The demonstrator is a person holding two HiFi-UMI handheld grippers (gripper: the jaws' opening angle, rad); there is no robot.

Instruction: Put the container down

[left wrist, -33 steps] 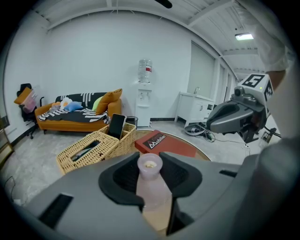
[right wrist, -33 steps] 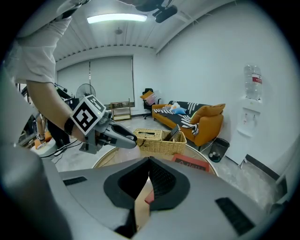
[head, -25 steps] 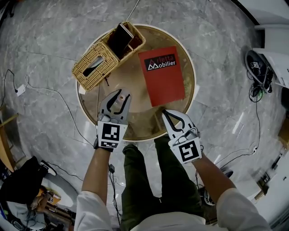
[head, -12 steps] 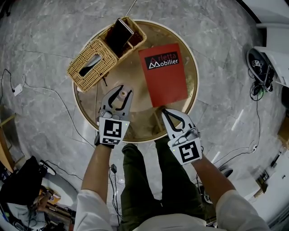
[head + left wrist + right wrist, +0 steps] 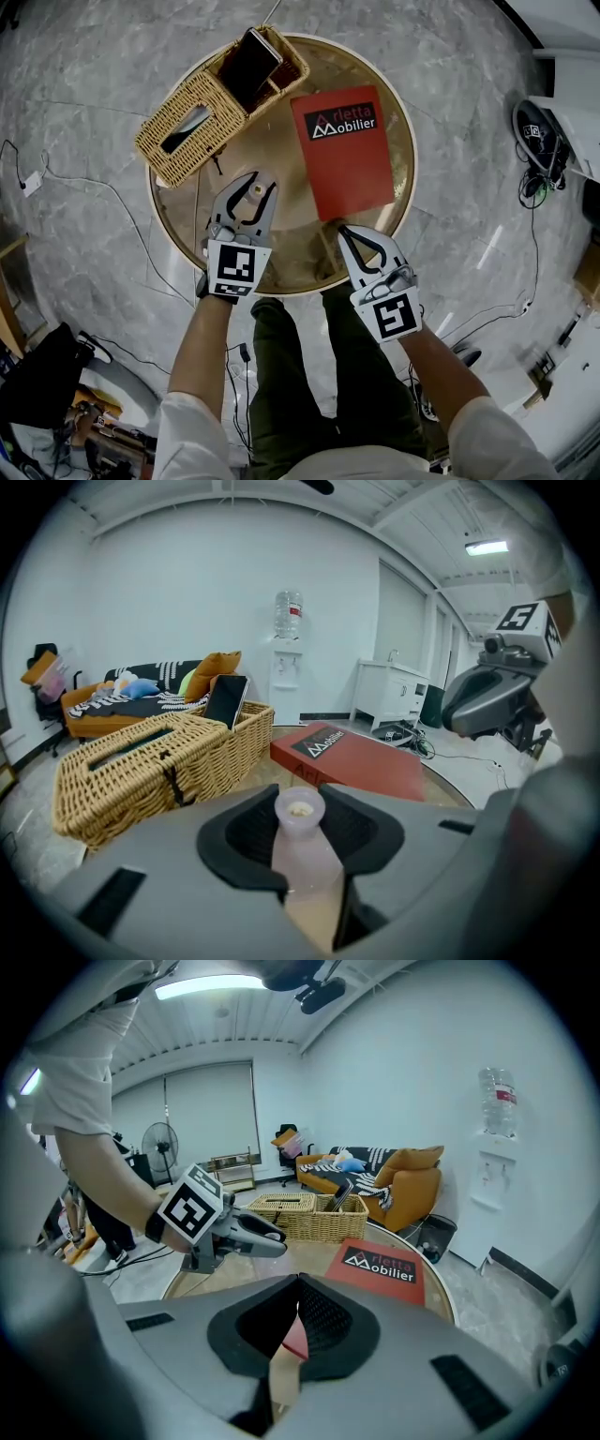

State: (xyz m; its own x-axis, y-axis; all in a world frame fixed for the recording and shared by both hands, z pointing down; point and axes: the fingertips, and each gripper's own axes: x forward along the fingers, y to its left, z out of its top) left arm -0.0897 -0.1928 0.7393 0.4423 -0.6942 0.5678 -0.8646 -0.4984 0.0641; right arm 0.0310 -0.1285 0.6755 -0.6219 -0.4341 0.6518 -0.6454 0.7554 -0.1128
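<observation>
A small translucent container (image 5: 300, 841) with a round open mouth stands upright between the left gripper's jaws. The left gripper (image 5: 300, 803) is shut on it, over the near left part of the round wooden table (image 5: 281, 239). From the head view, the left gripper (image 5: 255, 180) holds the container (image 5: 253, 190) above the tabletop; whether it touches the table is unclear. The right gripper (image 5: 343, 231) hovers at the table's near edge beside the red folder (image 5: 347, 150). Its jaws (image 5: 298, 1283) are shut with nothing between them.
A wicker tissue box (image 5: 183, 131) and a wicker basket (image 5: 258, 66) holding a dark phone sit at the table's far left. The red folder (image 5: 352, 757) lies at the right. Cables and clutter lie on the marble floor (image 5: 84, 234) around the table.
The left gripper with the container has edged slightly farther over the table. The right gripper has stayed where it was.
</observation>
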